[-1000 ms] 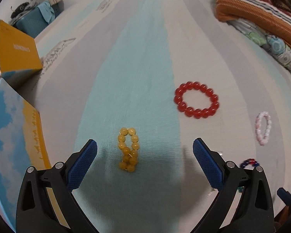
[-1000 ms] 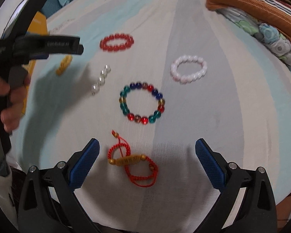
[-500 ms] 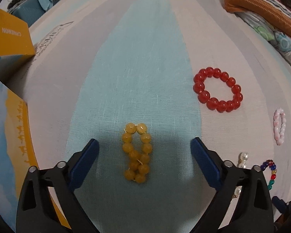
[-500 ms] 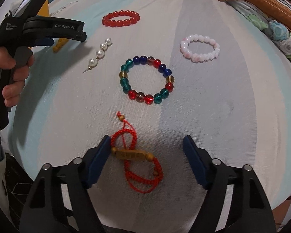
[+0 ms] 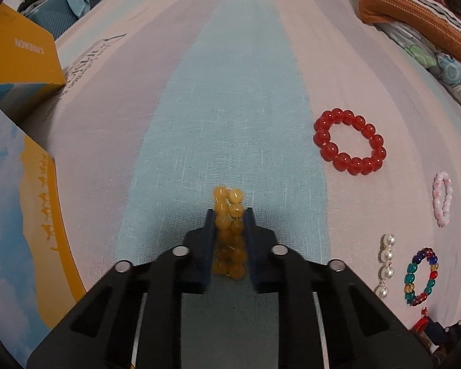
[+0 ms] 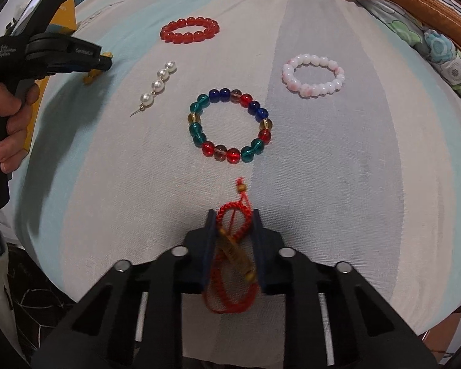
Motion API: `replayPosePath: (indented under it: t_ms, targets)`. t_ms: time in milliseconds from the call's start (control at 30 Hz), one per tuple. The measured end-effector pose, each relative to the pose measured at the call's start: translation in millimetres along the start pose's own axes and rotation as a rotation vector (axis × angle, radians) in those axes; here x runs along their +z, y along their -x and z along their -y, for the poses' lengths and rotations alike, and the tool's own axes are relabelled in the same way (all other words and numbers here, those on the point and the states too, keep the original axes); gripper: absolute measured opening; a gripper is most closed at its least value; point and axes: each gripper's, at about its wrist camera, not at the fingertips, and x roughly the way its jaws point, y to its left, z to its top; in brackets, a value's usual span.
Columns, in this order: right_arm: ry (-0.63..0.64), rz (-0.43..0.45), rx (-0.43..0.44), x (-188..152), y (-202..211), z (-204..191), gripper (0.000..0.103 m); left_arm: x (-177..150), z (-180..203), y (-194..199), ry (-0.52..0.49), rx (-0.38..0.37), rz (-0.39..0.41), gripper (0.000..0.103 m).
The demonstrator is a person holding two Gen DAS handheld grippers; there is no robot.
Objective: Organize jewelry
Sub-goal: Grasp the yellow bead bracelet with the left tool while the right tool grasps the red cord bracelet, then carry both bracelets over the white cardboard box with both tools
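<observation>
The yellow box [image 5: 18, 52] at 10 o'clock in the left view reads "CANEMON" upside down; print on the sheet [image 5: 86, 61] beside it is too warped to read. The left gripper [image 5: 230, 215] is clamped on the yellow bracelet [image 5: 229, 203], squeezed to a double row, at 6 o'clock. Only the right view shows that gripper's side lettering, roughly "GenRobot.AI", and the hand [image 6: 12, 117] holding it at 9 o'clock. The right gripper [image 6: 233, 215], jaws closing, pinches the red cord bracelet [image 6: 230, 295] at 6 o'clock. At 12 lies the multicolour bracelet [image 6: 230, 124].
</observation>
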Motion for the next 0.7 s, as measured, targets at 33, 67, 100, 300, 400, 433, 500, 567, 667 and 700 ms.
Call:
replayPosePath:
  t_ms: [33, 67, 100, 300, 400, 433, 500, 567, 667, 700]
  targets:
    - [-0.003, 0.001, 0.002, 1.0, -0.5, 0.6, 0.013, -0.2, 0.1, 1.1, 0.001, 0.001, 0.007, 0.009]
    - [-0.007, 0.003, 0.006, 1.5, -0.3, 2.2, 0.012, -0.5, 0.9, 2.4, -0.003, 0.002, 0.015, 0.009]
    - [-0.017, 0.008, 0.014, 1.8, 0.6, 4.2, 0.010, -1.5, 1.4, 3.1, -0.008, 0.002, 0.020, 0.009]
    - [-0.031, 0.022, 0.023, 2.6, 2.8, 6.4, 0.010, -2.3, 1.9, 7.8, -0.006, 0.010, 0.036, 0.009]
    - [-0.032, 0.032, 0.021, 2.6, 4.4, 6.6, 0.010, -2.0, 0.7, 8.8, 0.000, 0.005, 0.038, 0.009]
    - [-0.034, 0.038, 0.021, 2.8, 5.3, 6.9, 0.010, -1.9, 0.4, 10.0, 0.002, 0.004, 0.040, 0.009]
    - [-0.037, 0.049, 0.022, 1.3, 8.0, 8.2, 0.010, -2.8, 0.3, 12.5, 0.006, 0.002, 0.047, 0.009]
    - [-0.041, 0.059, 0.014, 2.9, 8.5, 8.0, 0.010, -3.4, 0.4, 14.9, 0.006, 0.001, 0.052, 0.009]
    - [-0.048, 0.071, 0.010, 3.7, 10.4, 8.8, 0.010, -4.7, 1.6, 18.5, 0.008, -0.001, 0.060, 0.009]
    - [-0.051, 0.081, 0.007, 4.2, 12.0, 8.5, 0.010, -4.8, 1.7, 18.8, 0.013, -0.003, 0.062, 0.009]
